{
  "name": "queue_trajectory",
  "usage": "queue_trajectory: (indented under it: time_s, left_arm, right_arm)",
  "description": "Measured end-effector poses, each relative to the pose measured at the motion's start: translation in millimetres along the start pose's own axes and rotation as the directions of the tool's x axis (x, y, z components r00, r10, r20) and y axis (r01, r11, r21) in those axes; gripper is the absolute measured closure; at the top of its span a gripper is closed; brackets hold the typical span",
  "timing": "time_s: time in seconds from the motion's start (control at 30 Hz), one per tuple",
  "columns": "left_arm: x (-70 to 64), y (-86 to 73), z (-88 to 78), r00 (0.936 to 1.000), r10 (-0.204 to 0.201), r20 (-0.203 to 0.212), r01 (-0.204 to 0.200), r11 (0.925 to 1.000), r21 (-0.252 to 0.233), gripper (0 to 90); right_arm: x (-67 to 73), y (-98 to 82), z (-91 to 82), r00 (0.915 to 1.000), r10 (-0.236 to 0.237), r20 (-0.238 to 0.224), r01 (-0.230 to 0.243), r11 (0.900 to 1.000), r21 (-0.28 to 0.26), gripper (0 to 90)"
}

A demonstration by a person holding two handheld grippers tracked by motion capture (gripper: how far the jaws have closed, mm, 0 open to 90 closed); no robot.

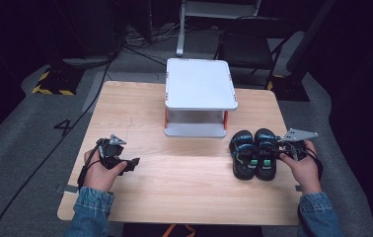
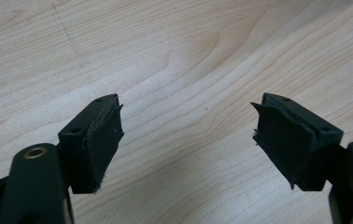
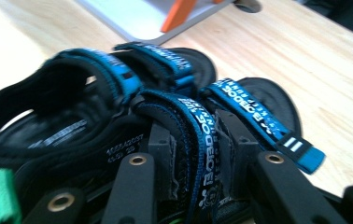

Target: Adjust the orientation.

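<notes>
Work in hand: a pair of black sandals with blue straps [image 1: 252,154] lies side by side on the right part of the wooden table [image 1: 184,177], just in front of and to the right of the white two-tier shelf stand [image 1: 200,84].
Right gripper [image 3: 193,154]: its jaws are closed narrowly on the blue-edged strap [image 3: 198,135] of one sandal, apparently the one nearer the hand; the pads press the webbing from both sides.
Left gripper [image 2: 188,135]: spread wide with nothing between the pads, hanging over bare wood at the table's left, well apart from the sandals.
Risk, thin hold: the grip is on soft webbing alone, so on a lift the sandal would likely swing and tip heel-down, or the strap could slide out of the pads.
Risk, neighbour: the two sandals touch, and straps overlap in the right gripper view; pulling one may drag or flip the other.
Risk, shelf: a dangling sole could knock the stand's lower edge or an orange post [image 3: 179,14] if carried toward it.
Unclear: the near part of the right gripper view is blurred, so whether a second strap is also caught I cannot tell.
</notes>
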State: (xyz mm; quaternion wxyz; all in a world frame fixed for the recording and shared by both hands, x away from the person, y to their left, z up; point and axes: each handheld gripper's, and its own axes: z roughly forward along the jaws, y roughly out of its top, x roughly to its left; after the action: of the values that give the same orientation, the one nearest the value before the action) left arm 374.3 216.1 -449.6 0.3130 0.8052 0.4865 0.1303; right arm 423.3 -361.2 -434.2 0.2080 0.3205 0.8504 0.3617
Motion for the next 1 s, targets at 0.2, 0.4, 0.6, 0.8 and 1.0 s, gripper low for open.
queue_trajectory:
  time_s: [0.2, 0.4, 0.6, 0.8, 1.0]
  left_arm:
    - [-4.1, 5.3, 5.9, 0.9999, 0.010, 0.011, -0.010, 0.9999, 0.005, 23.1]
    - [-7.2, 9.7, 8.2, 0.9997, 0.016, 0.016, -0.016, 0.9999, 0.002, 23.1]
    - [-8.4, 10.3, 10.3, 0.9996, 0.020, 0.020, -0.020, 0.9998, 0.009, 23.1]
    - [-6.7, 9.5, 7.2, 0.9998, 0.011, 0.014, -0.011, 0.9999, 0.000, 23.1]
    - [-6.9, 11.7, 8.1, 0.9998, 0.010, 0.020, -0.009, 0.9999, -0.007, 23.1]
  right_arm:
    - [-7.7, -13.4, 0.6, 0.9985, 0.053, -0.007, -0.053, 0.998, 0.023, 67.7]
    - [-6.0, -20.2, 7.1, 0.9980, 0.062, 0.012, -0.062, 0.998, 0.002, 69.1]
    - [-5.0, -16.0, 4.4, 0.9957, 0.078, -0.049, -0.080, 0.996, -0.030, 68.3]
    - [-7.9, -18.0, 5.6, 0.9941, 0.108, -0.016, -0.107, 0.994, 0.016, 62.1]
    - [0.5, -6.7, -10.6, 0.9864, 0.162, 0.026, -0.164, 0.985, 0.055, 43.5]
